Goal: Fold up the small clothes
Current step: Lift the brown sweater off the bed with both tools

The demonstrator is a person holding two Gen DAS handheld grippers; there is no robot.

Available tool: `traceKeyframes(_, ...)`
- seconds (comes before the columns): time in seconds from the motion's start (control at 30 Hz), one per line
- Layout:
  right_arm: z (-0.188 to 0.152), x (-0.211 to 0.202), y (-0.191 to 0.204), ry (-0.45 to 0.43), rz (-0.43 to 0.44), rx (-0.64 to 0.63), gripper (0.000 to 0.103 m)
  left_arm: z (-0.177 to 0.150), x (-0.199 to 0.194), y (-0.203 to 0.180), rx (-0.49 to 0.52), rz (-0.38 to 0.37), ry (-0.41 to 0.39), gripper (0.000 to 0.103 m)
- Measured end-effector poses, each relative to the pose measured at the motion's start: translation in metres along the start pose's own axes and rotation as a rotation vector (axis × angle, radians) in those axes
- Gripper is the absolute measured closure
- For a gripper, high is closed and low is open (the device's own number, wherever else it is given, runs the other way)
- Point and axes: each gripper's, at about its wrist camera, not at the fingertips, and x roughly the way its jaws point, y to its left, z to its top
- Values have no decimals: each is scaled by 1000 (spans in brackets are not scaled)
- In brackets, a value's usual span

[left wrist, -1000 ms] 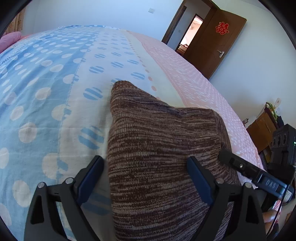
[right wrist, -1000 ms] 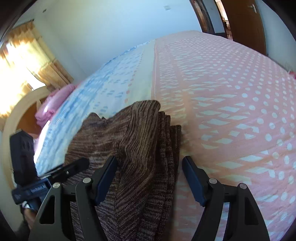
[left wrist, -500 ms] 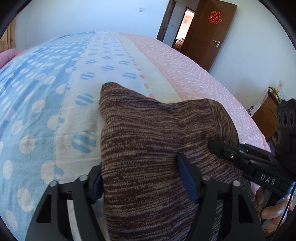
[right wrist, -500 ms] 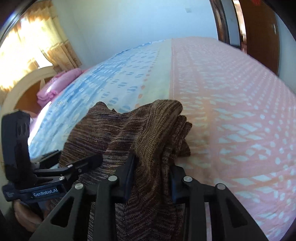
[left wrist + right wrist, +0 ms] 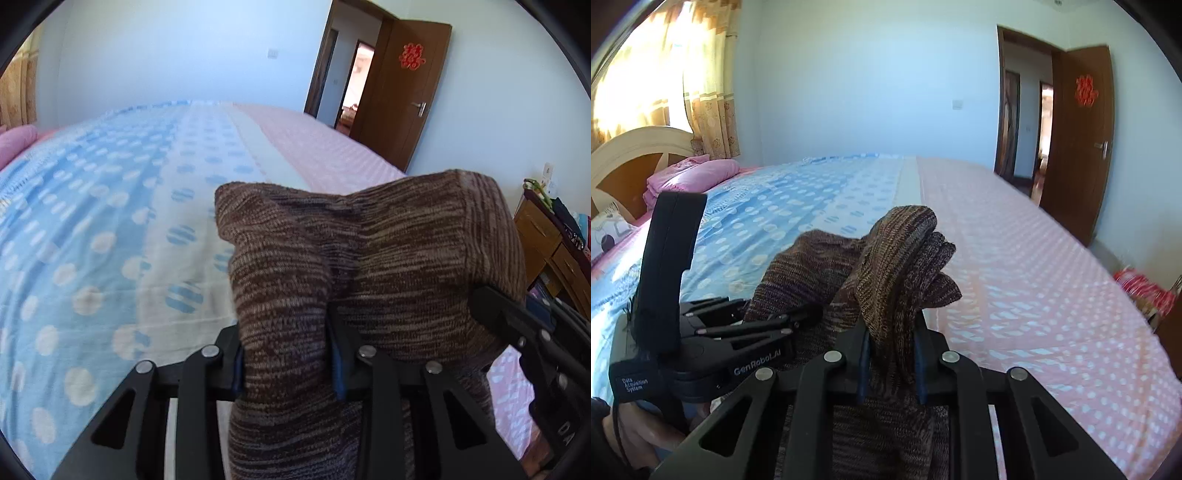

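Brown knit garment point(image 5: 388, 266) hangs bunched above the bedspread point(image 5: 110, 229), raised off it between both tools. Left gripper point(image 5: 284, 369) has just been closing and clamps a fold at six o'clock. Right gripper point(image 5: 890, 365) has likewise just closed, pinching another fold; its partner sits at nine o'clock.

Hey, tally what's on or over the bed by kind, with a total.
Brown knit garment: 1
Pink pillows: 1 pile, number unclear
Claws clamped on the garment: 2, left claw and right claw
Total: 4
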Motion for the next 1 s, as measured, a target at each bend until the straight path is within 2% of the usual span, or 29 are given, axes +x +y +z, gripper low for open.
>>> traceKeyframes(0.2, 4, -60, 3, -101, -8, 79, 84, 1, -54, -24, 100, 30, -119, 68)
traceKeyframes(0.47, 4, -122, 6, -169, -23, 126, 84, 0, -106, -43, 145, 16, -199, 69)
traceKeyframes(0.77, -3, -187, 8, -239, -61, 136, 85, -9, -146, -59, 151, -72, -211, 69)
traceKeyframes(1.0, -25, -215, -3, -241, -78, 166, 85, -30, -163, -74, 169, -106, -207, 69)
